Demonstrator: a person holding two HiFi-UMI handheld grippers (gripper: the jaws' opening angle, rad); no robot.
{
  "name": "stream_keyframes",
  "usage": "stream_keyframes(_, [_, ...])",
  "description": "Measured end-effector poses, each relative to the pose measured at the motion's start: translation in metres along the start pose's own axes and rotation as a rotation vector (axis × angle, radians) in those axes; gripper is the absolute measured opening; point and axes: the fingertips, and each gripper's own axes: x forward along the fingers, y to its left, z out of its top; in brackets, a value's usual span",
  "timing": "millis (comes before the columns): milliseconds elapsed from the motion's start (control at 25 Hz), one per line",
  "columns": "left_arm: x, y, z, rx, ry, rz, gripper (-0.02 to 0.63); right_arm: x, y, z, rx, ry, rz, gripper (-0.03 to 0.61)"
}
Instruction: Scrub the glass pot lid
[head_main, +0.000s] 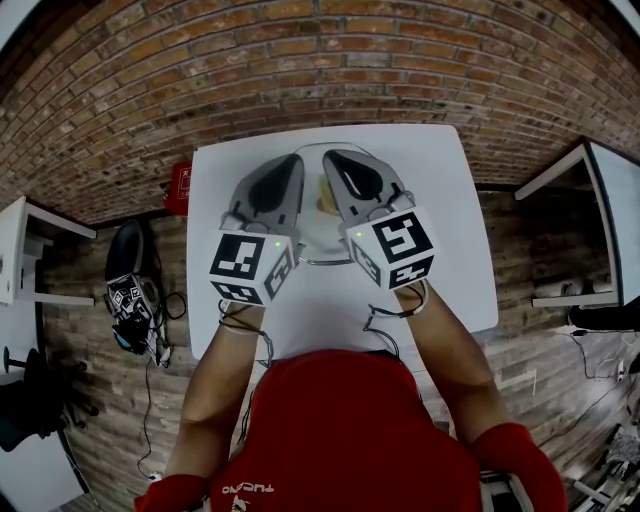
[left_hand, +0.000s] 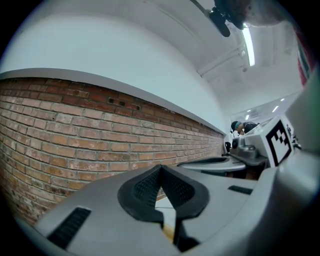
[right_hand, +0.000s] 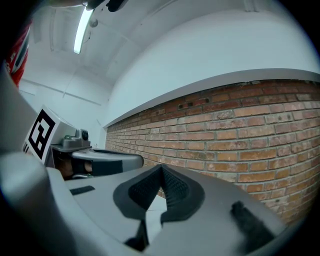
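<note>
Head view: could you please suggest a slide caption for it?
Grey left gripper and right gripper, both shut, held above a round glass pot lid on a white rectangular table.

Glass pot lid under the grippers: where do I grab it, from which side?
The round clear glass pot lid lies flat on the white table, so an edge grip looks poor. Probably best: come straight down onto its centre, where a tan patch may be the knob; can't confirm. The left gripper and right gripper have jaws shut; open one first.
</note>
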Motion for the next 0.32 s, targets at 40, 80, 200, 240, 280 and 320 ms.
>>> stream_keyframes(40, [0.0005,0.0008,-0.0005,-0.003,0.001,0.000,0.017,0.0005,-0.0003,-0.0001,-0.001,0.001,-0.001,0.029])
stream_keyframes(80, [0.0009,0.0016,-0.0009,-0.007,0.001,0.000,0.017,0.0011,-0.0006,-0.0003,-0.002,0.002,-0.002,0.029])
stream_keyframes(200, [0.0024,0.0039,-0.0018,-0.012,0.001,0.001,0.017,0.0028,-0.0020,-0.0013,-0.004,0.005,-0.003,0.029])
stream_keyframes(240, [0.0030,0.0047,-0.0021,-0.013,0.000,0.002,0.017,0.0032,-0.0025,-0.0018,-0.004,0.006,-0.003,0.029])
stream_keyframes(280, [0.0034,0.0055,-0.0024,-0.014,-0.001,0.003,0.017,0.0036,-0.0030,-0.0024,-0.005,0.007,-0.003,0.029])
stream_keyframes(320, [0.0039,0.0064,-0.0027,-0.015,-0.001,0.004,0.017,0.0040,-0.0034,-0.0030,-0.005,0.008,-0.003,0.029])
